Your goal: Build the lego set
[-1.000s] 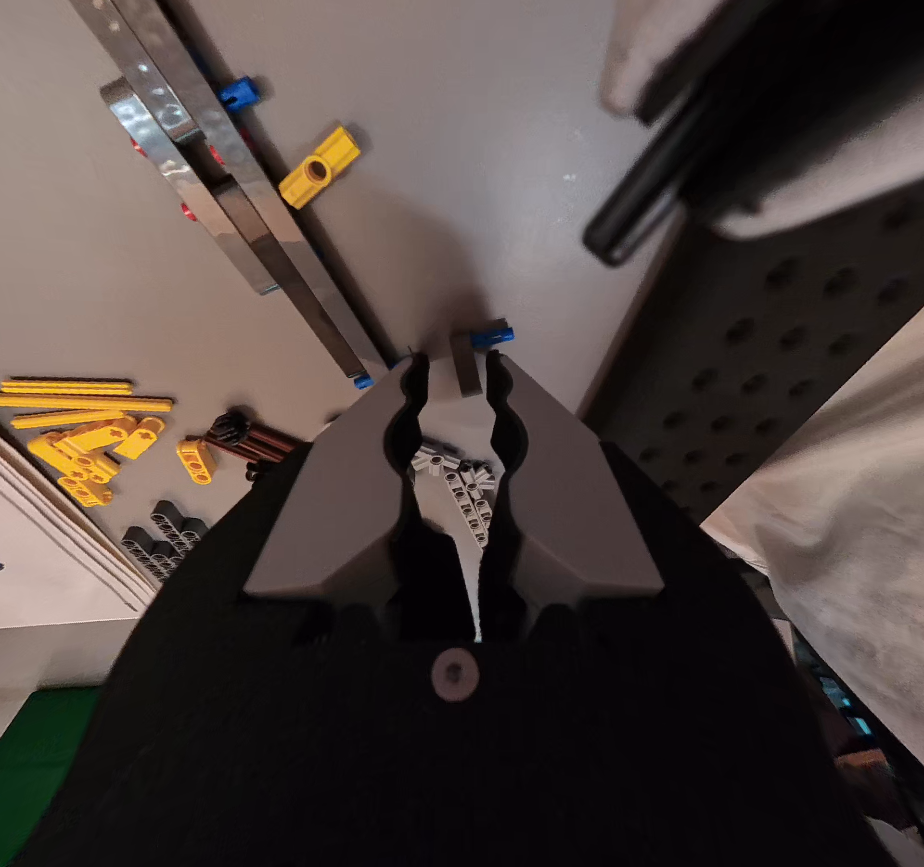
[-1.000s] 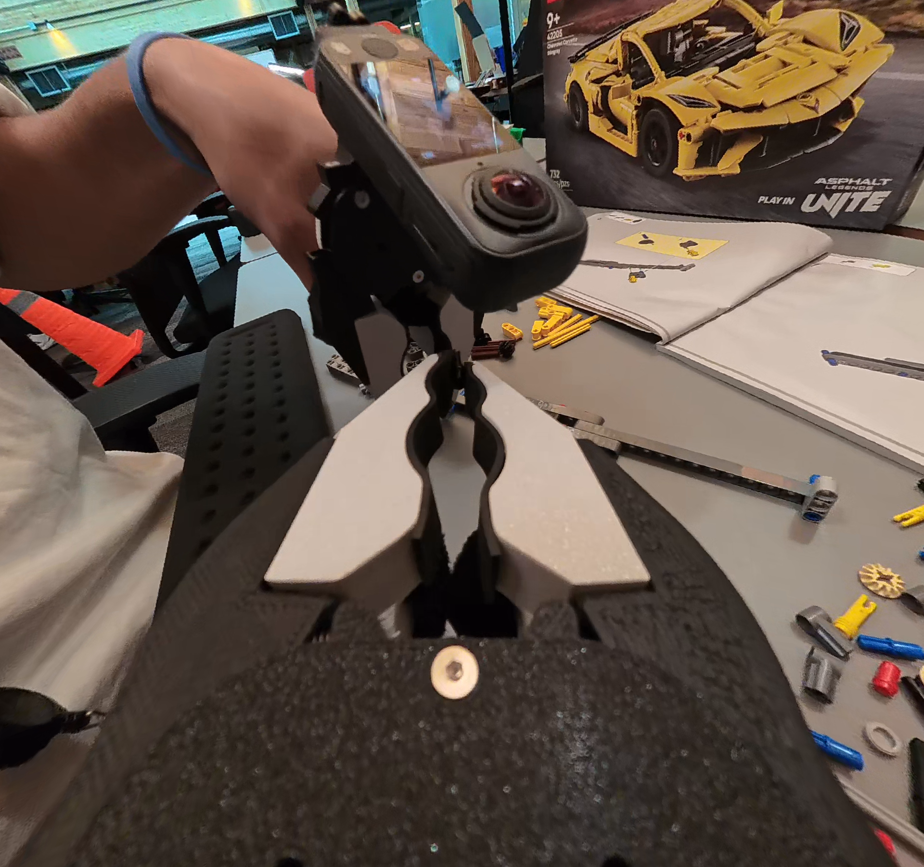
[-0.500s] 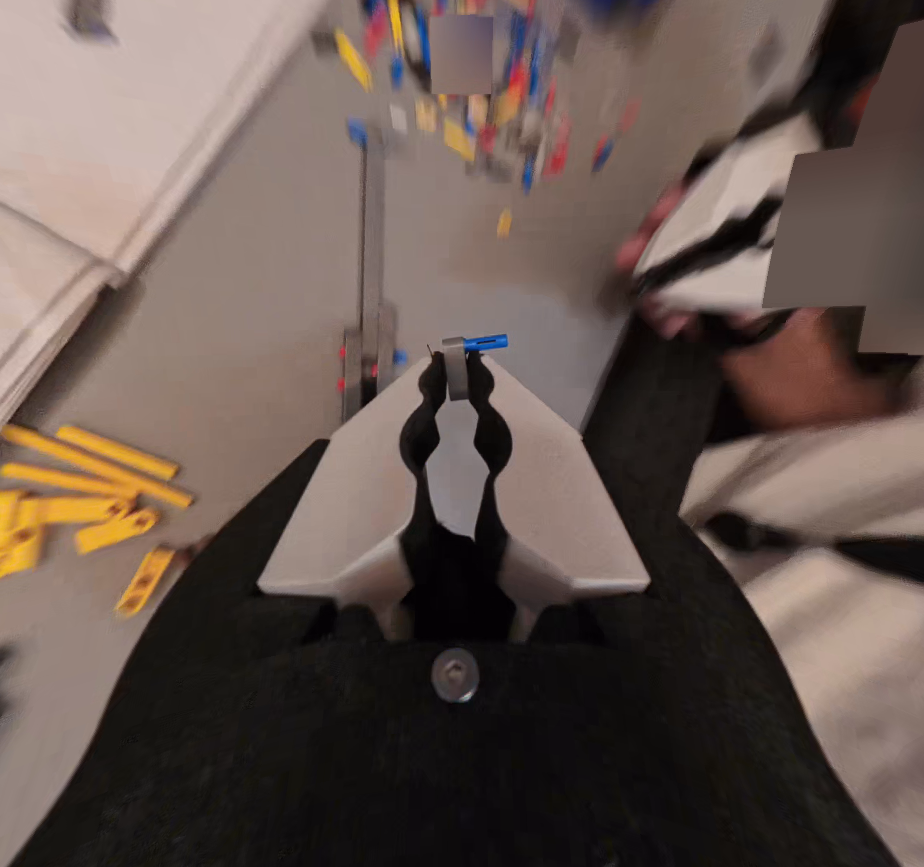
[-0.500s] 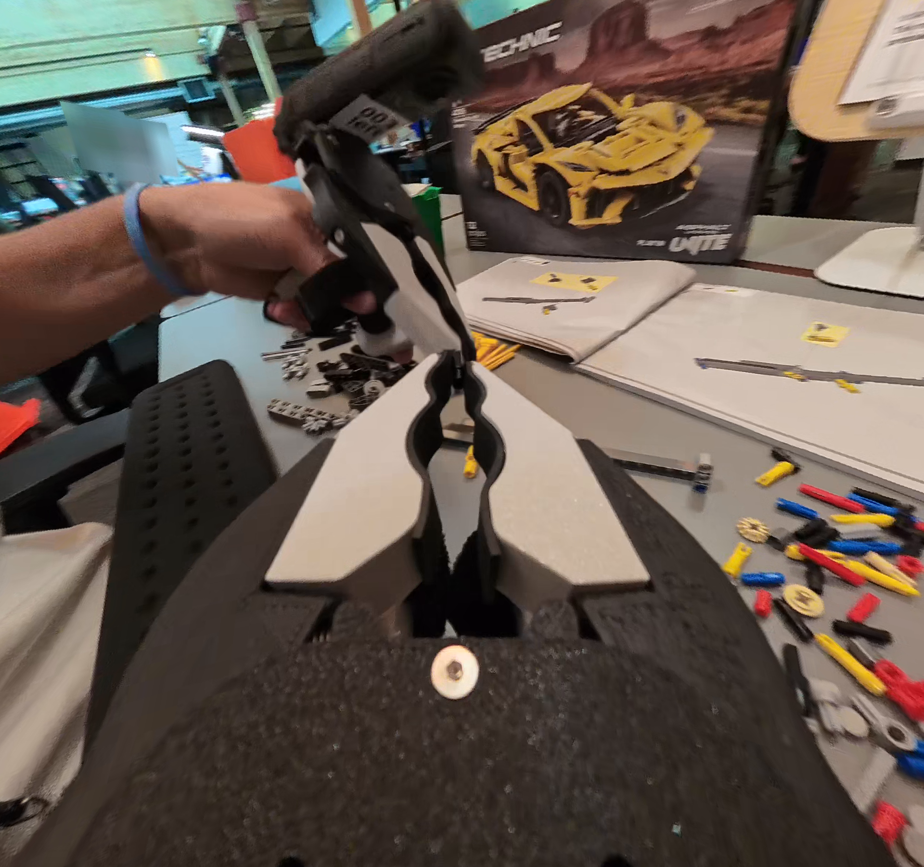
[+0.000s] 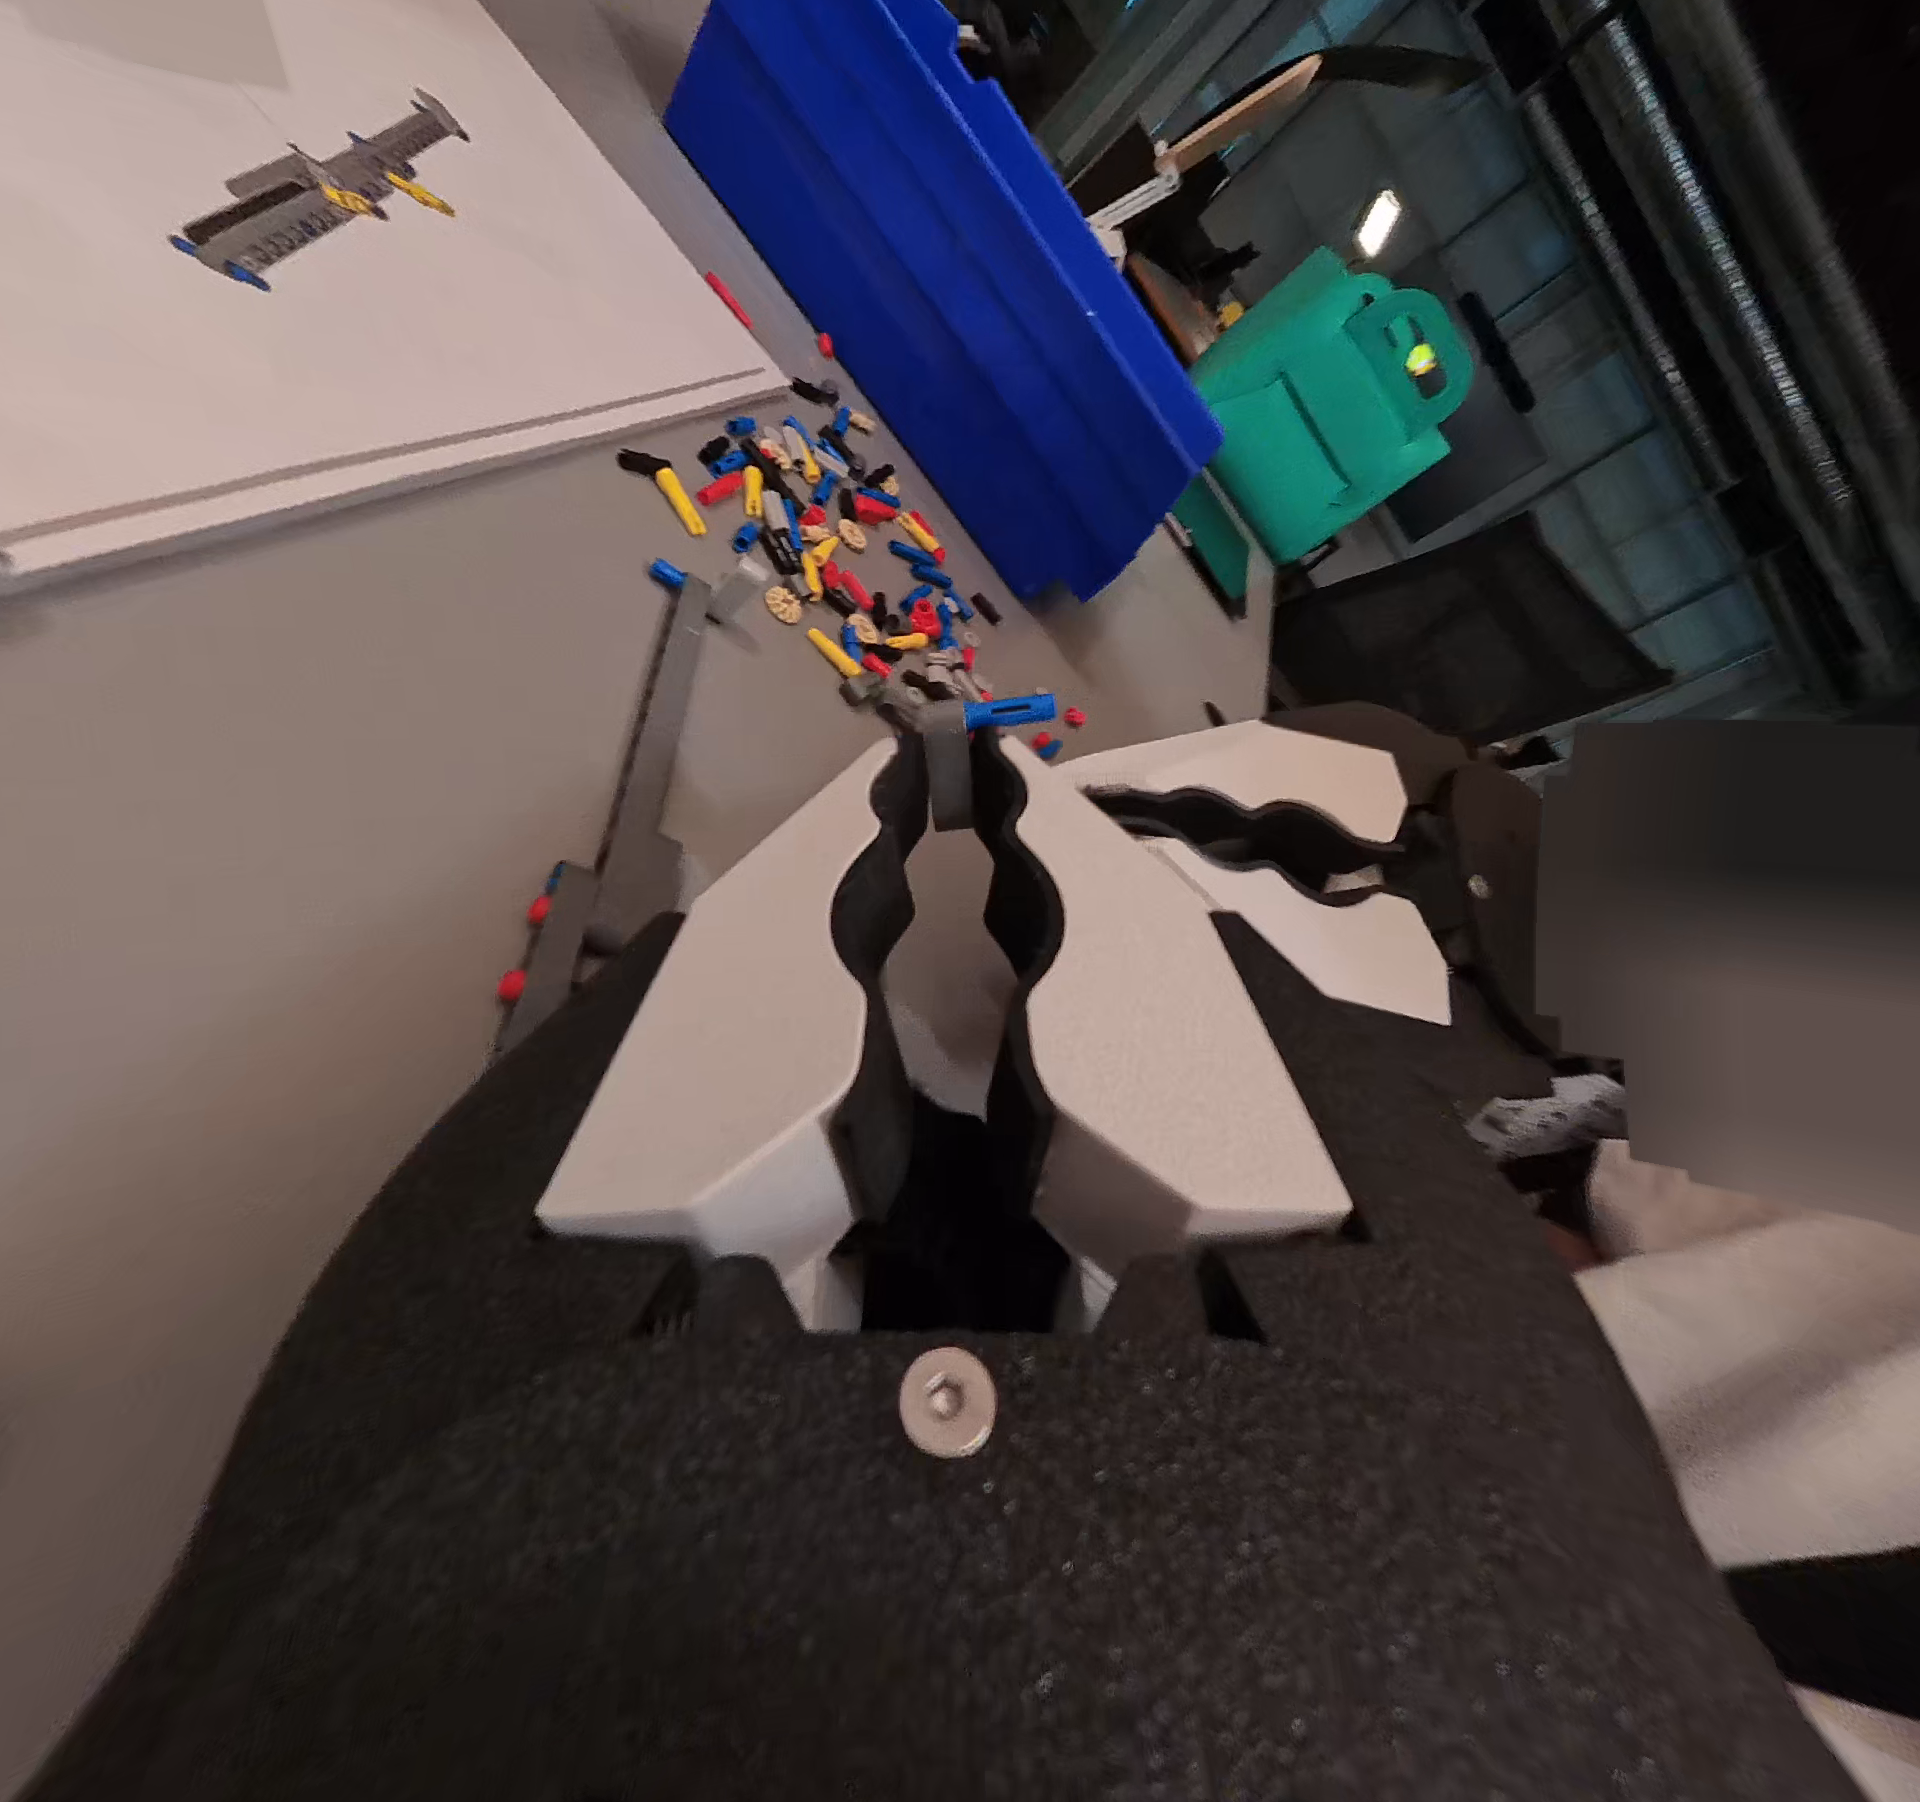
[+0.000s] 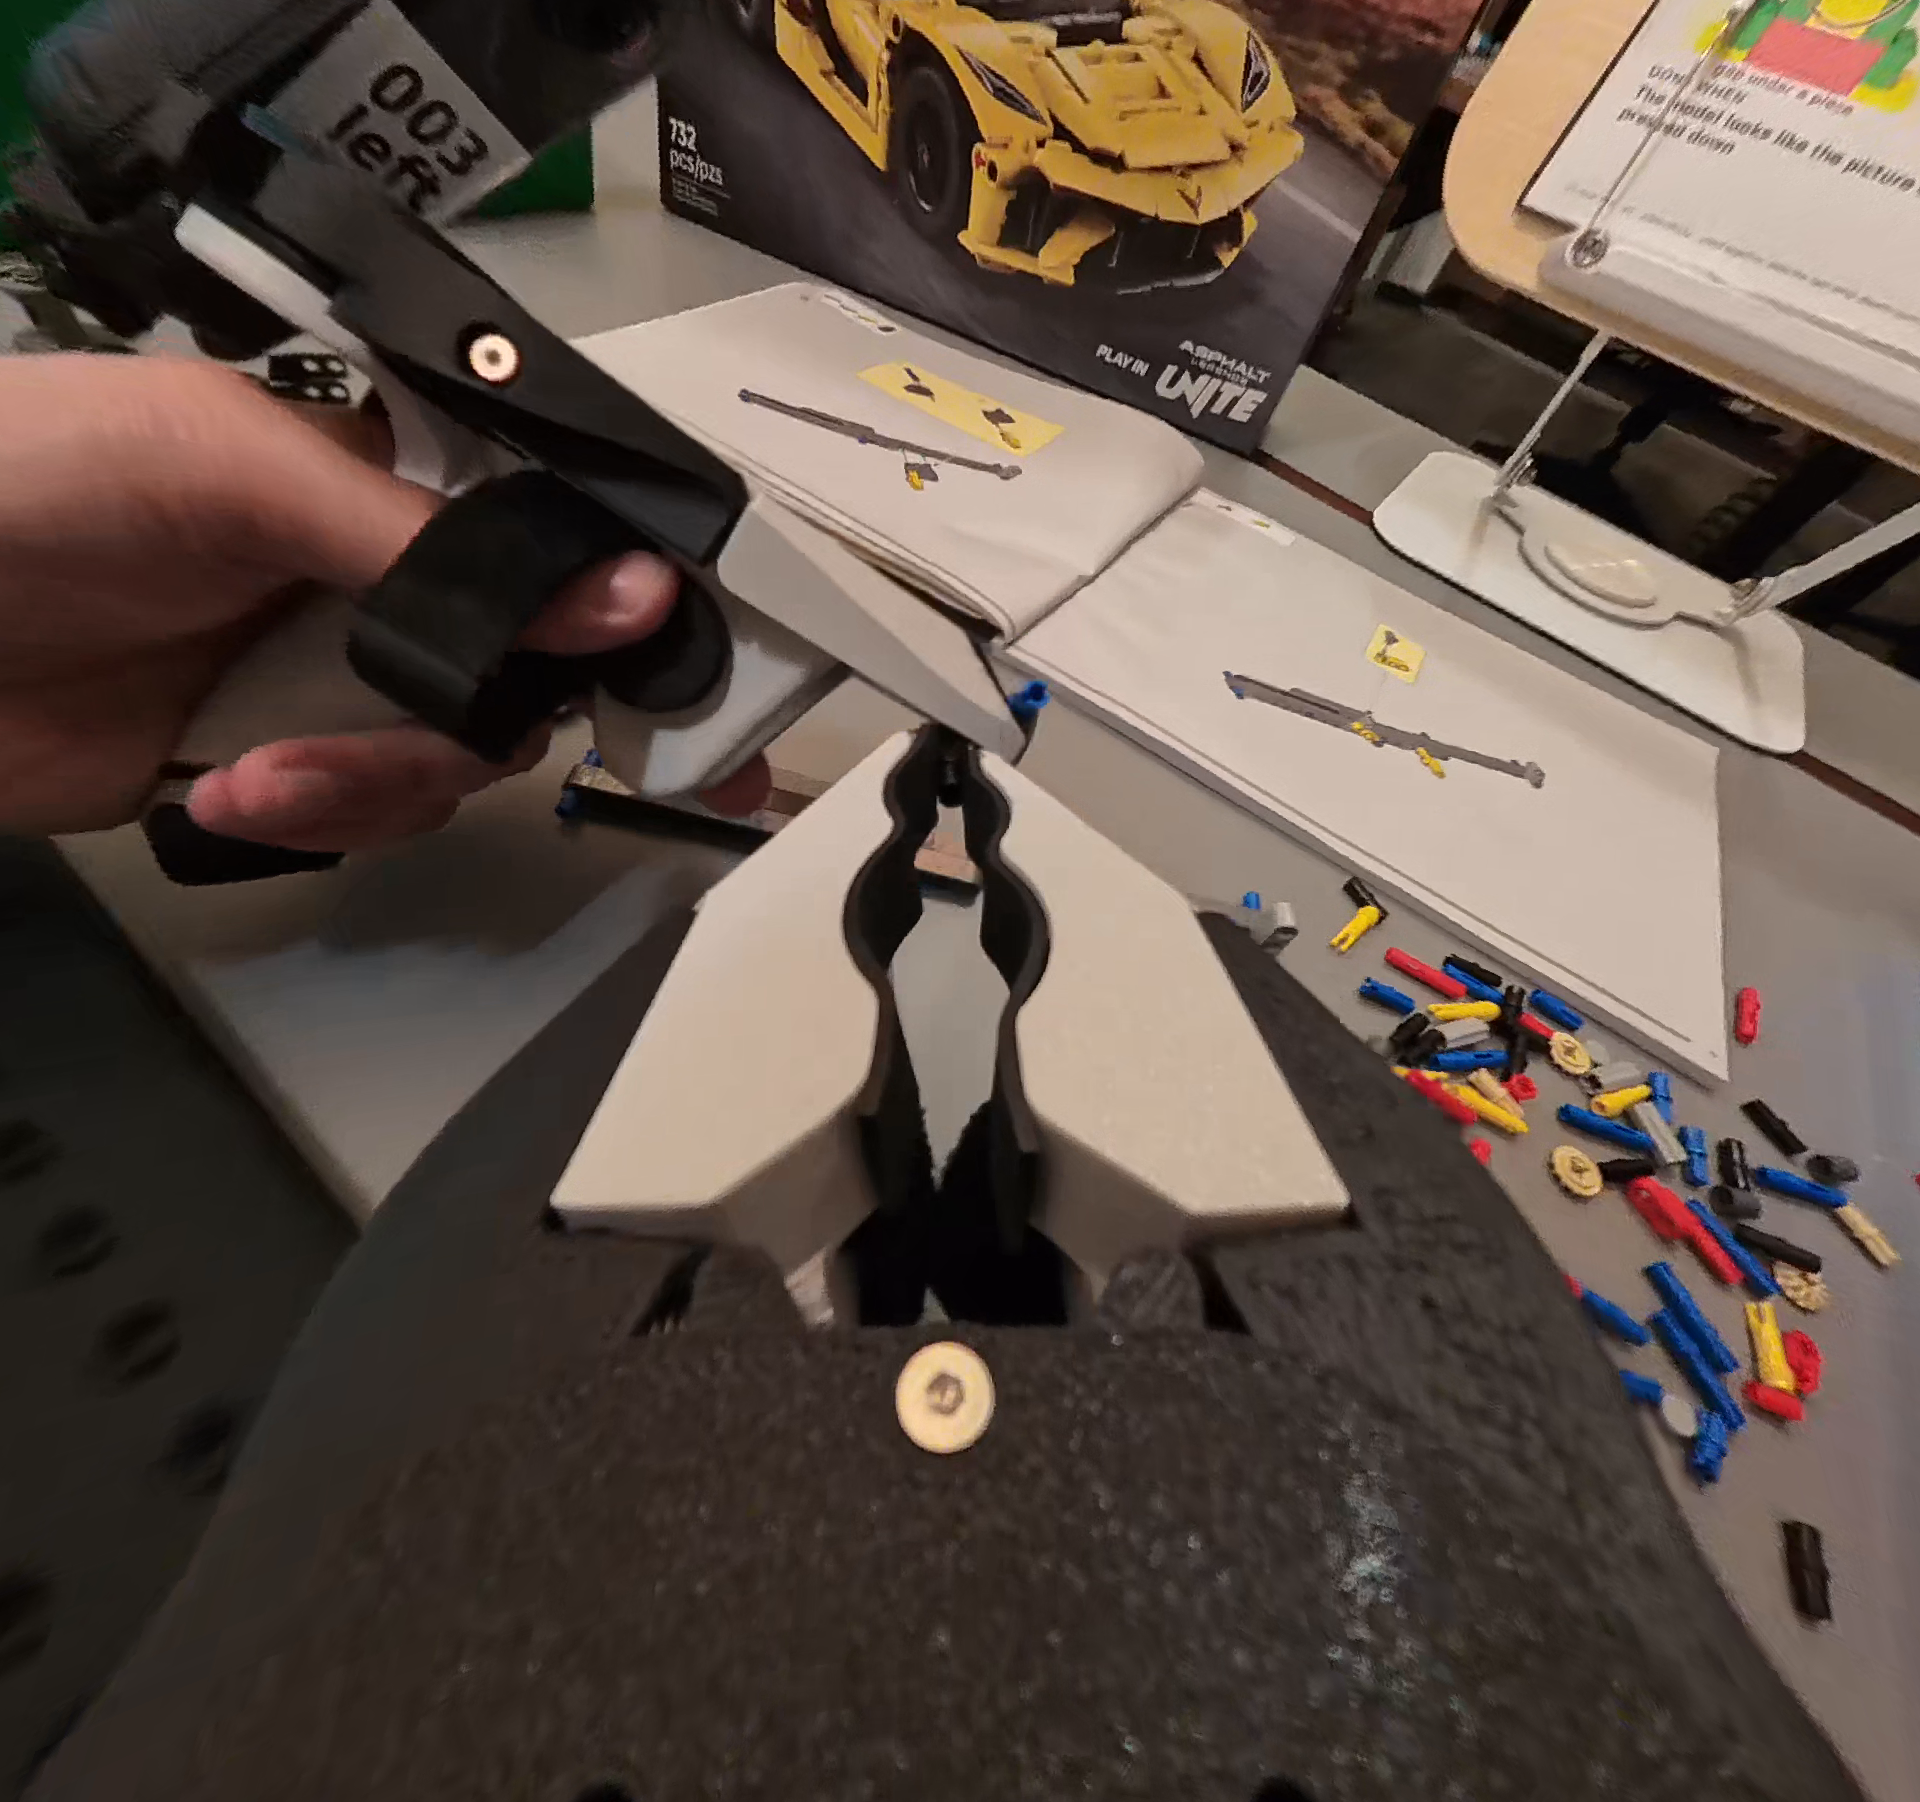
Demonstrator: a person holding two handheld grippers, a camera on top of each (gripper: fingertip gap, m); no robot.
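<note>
A: Start big. What lies on the grey desk?

B: At twelve o'clock in the right wrist view stands the dark cardboard set box with a yellow car printed on it. In front of it lie the open white instruction booklets. At four o'clock is the scatter of small blue, red, yellow and black plastic pins. In the left wrist view a blue plastic bin sits at one o'clock, and the long grey lego beam assembly rests on the desk at ten o'clock.

A: And the tools?

B: The left tool is pinching a small grey lego connector with a blue pin through it, held in the air above the desk. The right tool is pressed nearly together; something small and dark shows at its tips, but I cannot tell if it is gripped.

A: Which step, then?

B: I judge it a sub-assembly step: the two tools meet tip to tip, likely to add or seat a part on the connector. The next move calls for a steady left grip and fine alignment from the right.
</note>
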